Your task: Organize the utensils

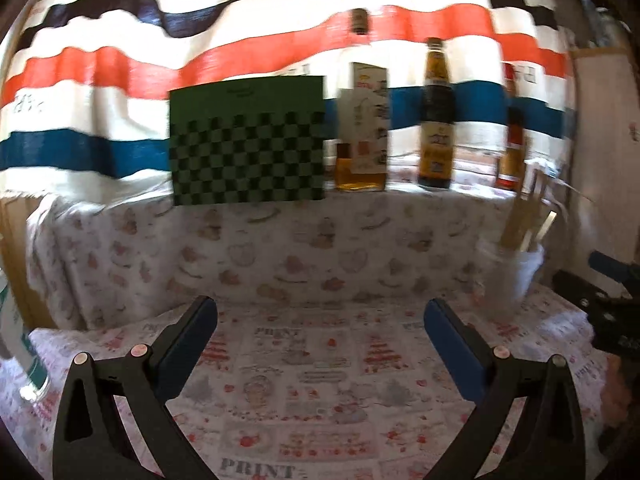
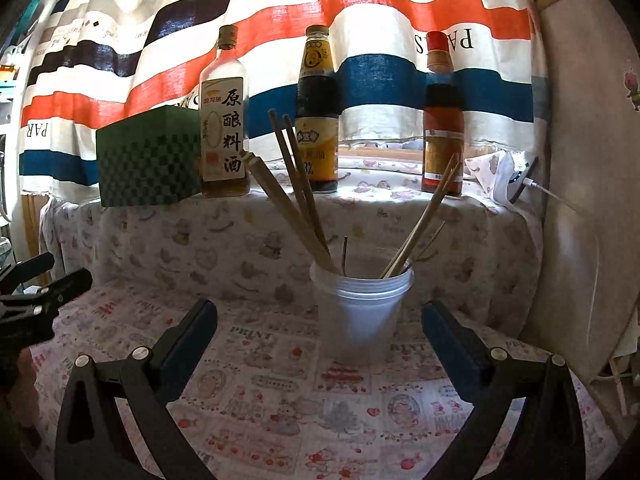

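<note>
Both my tools are released and empty: left gripper (image 1: 320,344) jaws spread wide over bare tablecloth (image 1: 304,380), right gripper (image 2: 320,344) jaws spread wide too, nothing between them. The right one points at the plastic cup (image 2: 360,304), which stands just ahead of its fingertips on the lower table level.

Task status, my read: looks near done or done. The chopsticks (image 2: 296,196) all stand in the cup, one bunch leaning left, another pair (image 2: 424,220) leaning right. No loose utensils show on the cloth in either view. Left view is motion-blurred, so small items could be missed; the cup sits at its right edge (image 1: 516,268).

Readable text: cloth squares say "PRINT". The striped curtain (image 2: 360,8) reads "HERMES" and "PAR", upside down or mirrored. The clear bottle (image 2: 224,120) label reads 原酿料酒, cooking wine. The dark sauce bottle (image 2: 318,112) and red-capped bottle (image 2: 442,116) labels are too small to read. The green checkered box (image 2: 148,158) has no legible text.
</note>
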Demonstrator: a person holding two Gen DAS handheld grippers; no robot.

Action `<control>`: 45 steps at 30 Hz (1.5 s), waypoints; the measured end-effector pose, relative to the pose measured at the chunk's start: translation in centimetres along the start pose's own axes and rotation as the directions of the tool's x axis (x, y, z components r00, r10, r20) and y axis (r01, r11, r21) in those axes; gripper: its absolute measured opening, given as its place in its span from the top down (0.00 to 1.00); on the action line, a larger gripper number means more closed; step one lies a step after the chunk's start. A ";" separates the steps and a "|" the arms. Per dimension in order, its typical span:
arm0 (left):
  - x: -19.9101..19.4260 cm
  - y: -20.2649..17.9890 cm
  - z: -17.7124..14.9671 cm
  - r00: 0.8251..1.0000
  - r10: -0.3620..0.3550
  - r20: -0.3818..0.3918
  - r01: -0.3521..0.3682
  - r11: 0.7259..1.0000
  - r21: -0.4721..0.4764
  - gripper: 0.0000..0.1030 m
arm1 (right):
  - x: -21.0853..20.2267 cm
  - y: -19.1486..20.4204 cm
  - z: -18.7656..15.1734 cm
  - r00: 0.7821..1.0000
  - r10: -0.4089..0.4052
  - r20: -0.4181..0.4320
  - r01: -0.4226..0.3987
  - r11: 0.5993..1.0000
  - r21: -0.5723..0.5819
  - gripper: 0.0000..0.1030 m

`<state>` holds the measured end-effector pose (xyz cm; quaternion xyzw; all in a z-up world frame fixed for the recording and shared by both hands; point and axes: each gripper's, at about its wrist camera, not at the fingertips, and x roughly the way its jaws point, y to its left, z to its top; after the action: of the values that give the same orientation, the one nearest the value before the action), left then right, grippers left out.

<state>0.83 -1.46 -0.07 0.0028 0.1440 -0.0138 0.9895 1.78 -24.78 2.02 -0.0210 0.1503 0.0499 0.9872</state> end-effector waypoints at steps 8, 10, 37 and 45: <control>-0.1 0.2 0.1 1.000 0.006 0.003 -0.006 1.000 -0.006 0.01 | 0.0 0.2 -0.1 1.000 0.022 -0.002 -0.022 1.000 -0.008 0.00; -0.1 0.2 0.1 1.000 0.005 0.003 -0.005 1.000 -0.006 0.01 | 0.0 0.3 -0.1 1.000 0.019 -0.004 -0.019 1.000 -0.008 0.00; -0.1 0.3 0.1 1.000 0.021 0.000 -0.021 1.000 -0.006 0.00 | -0.1 0.5 -0.1 1.000 0.001 -0.008 -0.002 1.000 -0.009 0.00; -0.1 0.3 0.1 1.000 0.023 -0.001 -0.023 1.000 -0.008 0.00 | -0.1 0.6 -0.1 1.000 0.001 -0.009 -0.001 1.000 -0.011 0.00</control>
<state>0.77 -1.17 0.06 0.0006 0.1443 -0.0021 0.9895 1.59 -24.20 1.97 -0.0265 0.1544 0.0513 0.9863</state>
